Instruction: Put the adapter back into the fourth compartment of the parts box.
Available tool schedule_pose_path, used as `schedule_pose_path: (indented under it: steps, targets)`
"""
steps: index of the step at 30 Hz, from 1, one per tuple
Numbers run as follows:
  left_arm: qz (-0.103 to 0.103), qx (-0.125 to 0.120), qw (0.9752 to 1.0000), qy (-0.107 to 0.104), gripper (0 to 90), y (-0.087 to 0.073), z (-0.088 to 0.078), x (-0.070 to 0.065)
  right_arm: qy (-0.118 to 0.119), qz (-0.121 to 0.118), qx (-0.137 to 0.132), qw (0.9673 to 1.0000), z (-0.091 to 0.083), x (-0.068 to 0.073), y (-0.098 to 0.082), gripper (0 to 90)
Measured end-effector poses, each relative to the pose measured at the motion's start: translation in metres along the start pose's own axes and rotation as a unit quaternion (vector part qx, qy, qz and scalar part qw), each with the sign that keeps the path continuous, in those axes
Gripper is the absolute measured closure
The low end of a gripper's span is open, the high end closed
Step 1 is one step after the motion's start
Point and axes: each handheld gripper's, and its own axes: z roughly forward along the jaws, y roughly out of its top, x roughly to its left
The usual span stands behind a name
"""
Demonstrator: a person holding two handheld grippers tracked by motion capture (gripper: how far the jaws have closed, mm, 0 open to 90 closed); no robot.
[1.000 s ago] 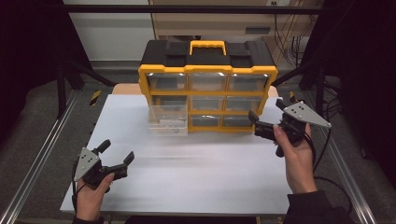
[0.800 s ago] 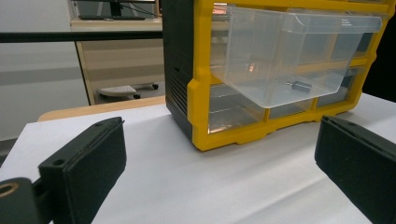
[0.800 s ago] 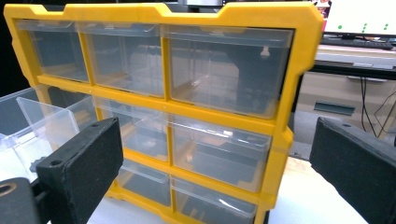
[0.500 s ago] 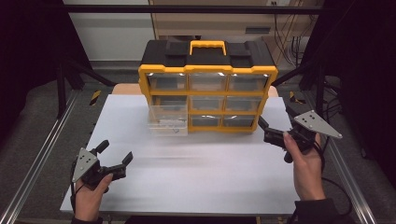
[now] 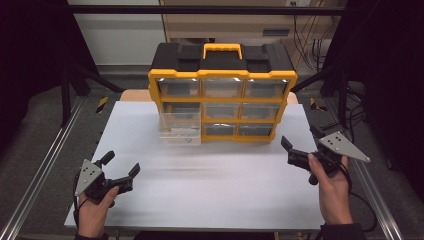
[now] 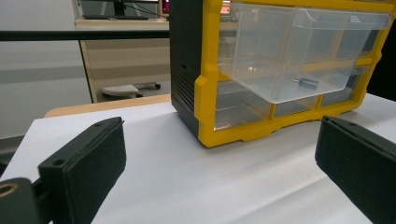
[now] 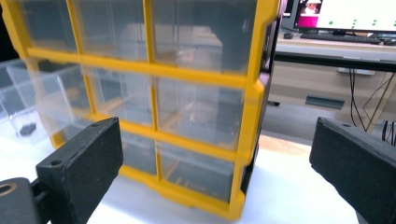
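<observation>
Drawer cabinet (image 5: 222,92) on white table (image 5: 210,195), one clear drawer (image 5: 180,129) out; both grippers' jaws apart.

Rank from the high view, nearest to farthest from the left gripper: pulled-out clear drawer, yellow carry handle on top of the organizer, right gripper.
From the left gripper, at the table's near left:
1. Pulled-out clear drawer, sticking out of the organizer's left column, ahead and to the right.
2. Yellow carry handle, on top of the organizer at the back centre.
3. Right gripper, across the table at the right edge.
</observation>
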Motion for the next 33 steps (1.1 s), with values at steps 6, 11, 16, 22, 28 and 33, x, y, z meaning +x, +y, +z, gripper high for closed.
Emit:
schedule_pose_path:
  steps: [6, 11, 16, 22, 28, 33]
  targets:
    - [0.002, 0.002, 1.0, 0.002, 1.5, -0.001, -0.001, 0.003, 0.001, 0.004, 0.01, 0.9999, -0.01, -0.002, -0.028, 3.0]
    - [0.001, 0.001, 1.0, 0.002, 1.5, -0.003, -0.001, 0.004, 0.008, 0.006, 0.013, 0.9999, -0.014, -0.001, -0.045, 3.1]
    - [0.003, -0.001, 1.0, -0.001, 1.5, -0.002, -0.002, 0.002, 0.013, 0.003, 0.019, 0.9997, -0.014, 0.004, -0.06, 3.1]
    - [0.007, -0.003, 0.9999, -0.008, 1.7, 0.007, -0.003, -0.005, 0.017, -0.001, 0.022, 0.9996, -0.013, 0.009, -0.072, 3.1]
    - [0.015, -0.003, 0.9997, -0.018, 1.9, 0.017, -0.001, -0.017, 0.02, 0.007, 0.026, 0.9994, -0.012, 0.011, -0.085, 3.1]
    - [0.021, -0.005, 0.9994, -0.027, 2.1, 0.026, 0.005, -0.029, 0.017, 0.011, 0.024, 0.9995, -0.013, 0.012, -0.092, 3.2]
